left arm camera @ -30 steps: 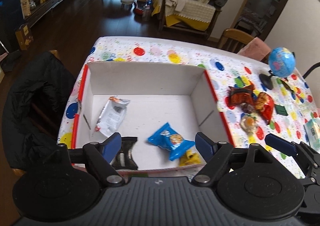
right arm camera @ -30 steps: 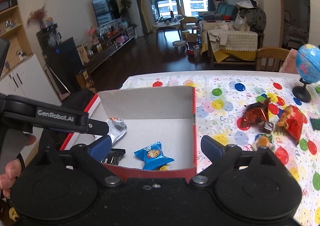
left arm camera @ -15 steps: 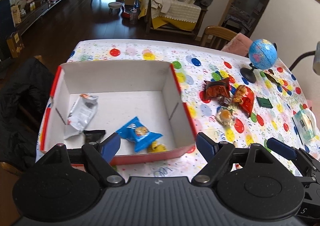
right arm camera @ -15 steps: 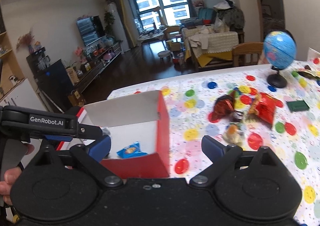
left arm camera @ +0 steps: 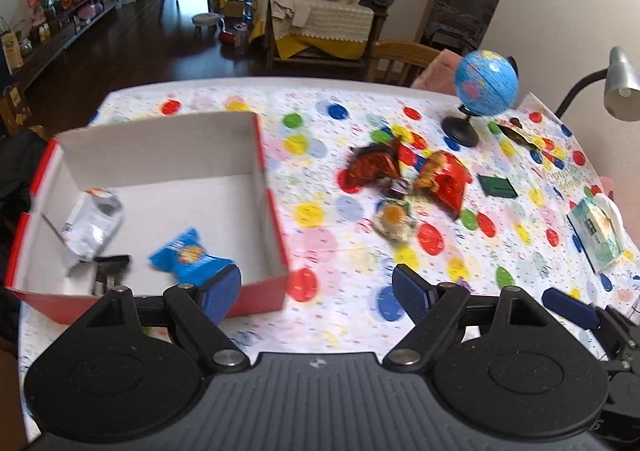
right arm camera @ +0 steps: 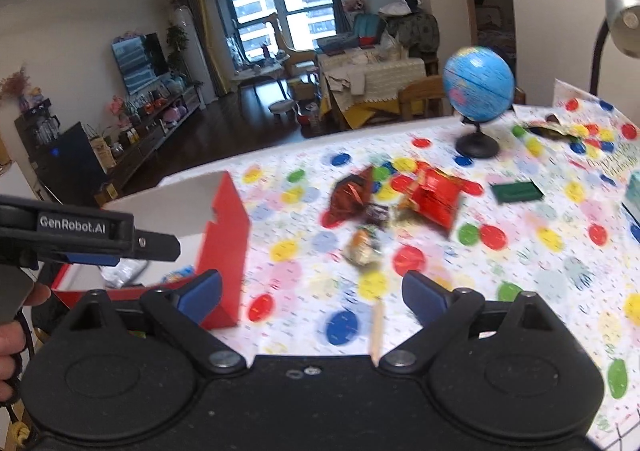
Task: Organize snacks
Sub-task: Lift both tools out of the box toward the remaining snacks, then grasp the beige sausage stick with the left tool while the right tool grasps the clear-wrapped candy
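Snack pile (right arm camera: 384, 207) motion-blurred – wrapper print unreadable. Box (right arm camera: 224, 219) interior mostly hidden behind red wall in right view. Lamp (left arm camera: 618, 85) cut by frame edge.

The red cardboard box (left arm camera: 264, 187) has matt white inner walls. A glossy blue plastic snack packet (left arm camera: 188, 255) and a crinkled silver foil packet (left arm camera: 92, 223) lie in it. On the smooth polka-dot tablecloth (left arm camera: 320, 251), shiny red foil wrappers (left arm camera: 444, 179) gleam. The blue globe (left arm camera: 486, 83) looks glossy; the gripper bodies are matt black plastic.
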`<state>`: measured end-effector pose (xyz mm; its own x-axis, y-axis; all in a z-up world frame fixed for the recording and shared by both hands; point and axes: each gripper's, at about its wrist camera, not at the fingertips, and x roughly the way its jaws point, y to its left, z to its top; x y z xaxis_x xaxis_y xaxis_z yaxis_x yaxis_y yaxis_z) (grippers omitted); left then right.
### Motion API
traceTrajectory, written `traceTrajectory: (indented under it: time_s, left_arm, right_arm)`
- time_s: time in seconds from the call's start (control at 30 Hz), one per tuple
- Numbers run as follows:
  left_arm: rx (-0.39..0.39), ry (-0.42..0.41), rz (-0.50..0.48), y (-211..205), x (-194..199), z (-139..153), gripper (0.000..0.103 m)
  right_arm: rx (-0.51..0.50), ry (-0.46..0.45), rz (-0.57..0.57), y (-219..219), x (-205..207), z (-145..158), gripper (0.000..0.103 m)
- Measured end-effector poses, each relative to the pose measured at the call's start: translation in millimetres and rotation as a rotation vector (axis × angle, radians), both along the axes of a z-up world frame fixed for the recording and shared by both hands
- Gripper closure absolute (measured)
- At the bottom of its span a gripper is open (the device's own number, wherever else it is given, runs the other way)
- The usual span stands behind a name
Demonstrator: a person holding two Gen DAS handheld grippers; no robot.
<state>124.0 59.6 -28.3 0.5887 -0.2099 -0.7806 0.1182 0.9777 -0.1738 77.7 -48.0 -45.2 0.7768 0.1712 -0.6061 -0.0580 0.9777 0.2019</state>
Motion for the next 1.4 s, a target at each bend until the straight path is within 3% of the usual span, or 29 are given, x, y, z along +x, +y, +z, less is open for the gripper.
traceTrajectory:
  time_s: [0.43, 0.7, 1.07, 1.23, 1.4]
  left_arm:
    - [0.029, 0.098, -0.051, -84, 14, -49, 0.020]
    - [0.077, 0.150, -0.016, -115, 28, -87, 0.020]
    - [0.120, 0.229, 0.008, -138, 43, -123, 0.021]
    - [0.145, 0.266, -0.019, -151, 43, -137, 0.038]
    - [0.140, 0.284, -0.053, -162, 42, -144, 0.047]
  right_arm:
    - [-0.093, 0.085, -0.031, -71, 13, -37, 0.019]
    - [-0.171, 0.133, 0.097, -89, 38, -72, 0.028]
    - [-0.179, 0.216, 0.278, -87, 48, -98, 0.042]
    - [-0.188, 0.261, 0.294, -86, 38, -108, 0.054]
    - [-0.179, 0.273, 0.302, -89, 32, -109, 0.063]
